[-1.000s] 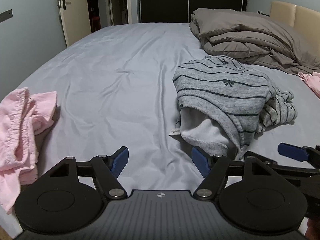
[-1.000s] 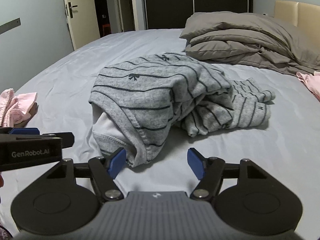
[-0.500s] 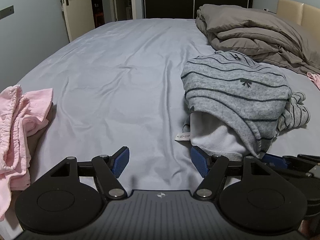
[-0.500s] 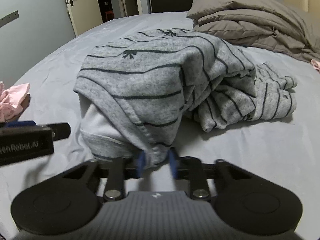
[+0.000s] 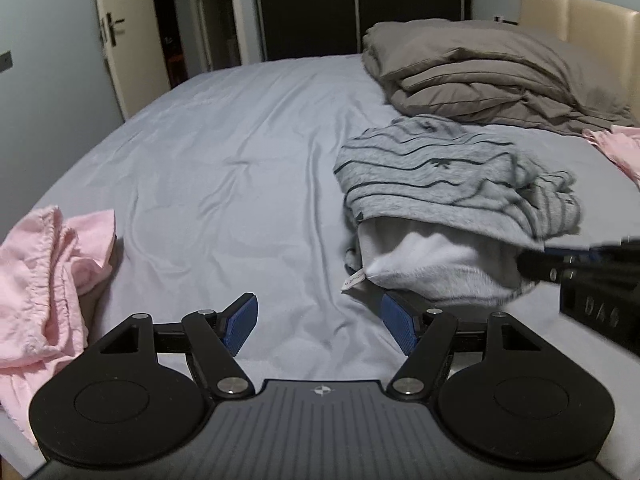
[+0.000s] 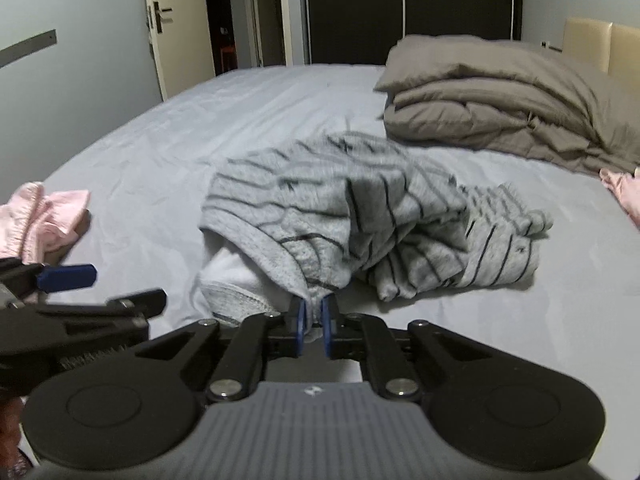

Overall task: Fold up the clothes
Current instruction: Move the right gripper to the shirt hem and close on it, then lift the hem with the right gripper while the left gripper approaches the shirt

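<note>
The right claw (image 6: 314, 320) is clamped on the near hem of the grey striped garment (image 6: 360, 216), its blue pads pressed together with a tuck of knit between them. The rest of the garment lies bunched just ahead of that claw on the bed sheet (image 5: 240, 168), its pale lining showing at the opening to the claw's left and a crumpled part trailing off to its right. The left claw (image 5: 320, 322) stands apart, gripping nothing, with the garment's white lining (image 5: 432, 268) and care tag (image 5: 354, 280) just ahead and to its right

With one hem corner gripped, the step in hand reads as getting the garment spread flat before any fold. To do it well, the right claw should lift only enough to let the bunched cloth fall free, pulling slowly so the thick knit does not slip from the pads. The open left claw is best placed on the same hem, further along the edge near the tag, taking one layer with its lining and not the whole wad; then both can draw the hem taut and level

The sheet is smooth but lightly creased, with plenty of bare room to the left claw's front and left. Pink clothes (image 5: 48, 272) lie heaped at its far left, a folded brown duvet (image 6: 500, 100) sits well beyond the garment, and another pink piece (image 6: 624, 192) lies at the far right. A door (image 6: 176, 40) and dark wardrobe (image 6: 400, 12) stand behind the bed
</note>
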A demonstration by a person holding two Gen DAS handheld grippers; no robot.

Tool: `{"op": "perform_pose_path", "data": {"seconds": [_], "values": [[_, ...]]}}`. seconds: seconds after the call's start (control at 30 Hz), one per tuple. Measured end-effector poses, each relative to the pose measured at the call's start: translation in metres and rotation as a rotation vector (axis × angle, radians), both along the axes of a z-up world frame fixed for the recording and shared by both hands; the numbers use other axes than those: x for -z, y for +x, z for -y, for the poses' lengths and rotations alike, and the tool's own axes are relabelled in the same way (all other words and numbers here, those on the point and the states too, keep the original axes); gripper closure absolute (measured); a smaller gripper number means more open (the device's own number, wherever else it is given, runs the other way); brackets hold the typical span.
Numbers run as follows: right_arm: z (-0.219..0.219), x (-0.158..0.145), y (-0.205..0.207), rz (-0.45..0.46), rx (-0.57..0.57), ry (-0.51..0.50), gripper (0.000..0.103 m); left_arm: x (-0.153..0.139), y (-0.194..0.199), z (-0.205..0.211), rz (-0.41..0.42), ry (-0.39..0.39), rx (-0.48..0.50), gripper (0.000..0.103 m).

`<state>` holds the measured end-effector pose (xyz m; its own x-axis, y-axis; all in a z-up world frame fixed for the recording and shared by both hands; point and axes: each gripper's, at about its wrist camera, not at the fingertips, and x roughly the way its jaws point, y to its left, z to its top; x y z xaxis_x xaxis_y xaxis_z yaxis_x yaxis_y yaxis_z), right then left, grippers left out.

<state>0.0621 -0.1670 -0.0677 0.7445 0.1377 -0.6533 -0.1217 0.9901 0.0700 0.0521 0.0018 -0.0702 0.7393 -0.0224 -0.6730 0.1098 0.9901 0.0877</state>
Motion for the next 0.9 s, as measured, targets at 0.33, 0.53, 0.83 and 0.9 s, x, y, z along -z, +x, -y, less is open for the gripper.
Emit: {"op": "perform_pose_path", "data": {"seconds": [0.33,0.53,0.83,0.9], "values": [[0.016,-0.04,-0.061,0.013,-0.029,-0.001,0.096,-0.017,-0.036,0.005,0.025,0.014,0.075,0.035],[0.021,-0.07,-0.091,0.081,-0.052,0.037,0.098,-0.028,-0.058,0.009,0.068,0.008,0.133,0.03],[0.038,-0.108,-0.113,0.133,-0.049,0.065,0.102,-0.03,-0.084,0.015,0.099,0.015,0.192,0.03],[0.044,-0.105,-0.113,0.116,-0.037,0.054,0.102,-0.03,-0.086,0.015,0.098,0.017,0.194,0.03]]}}
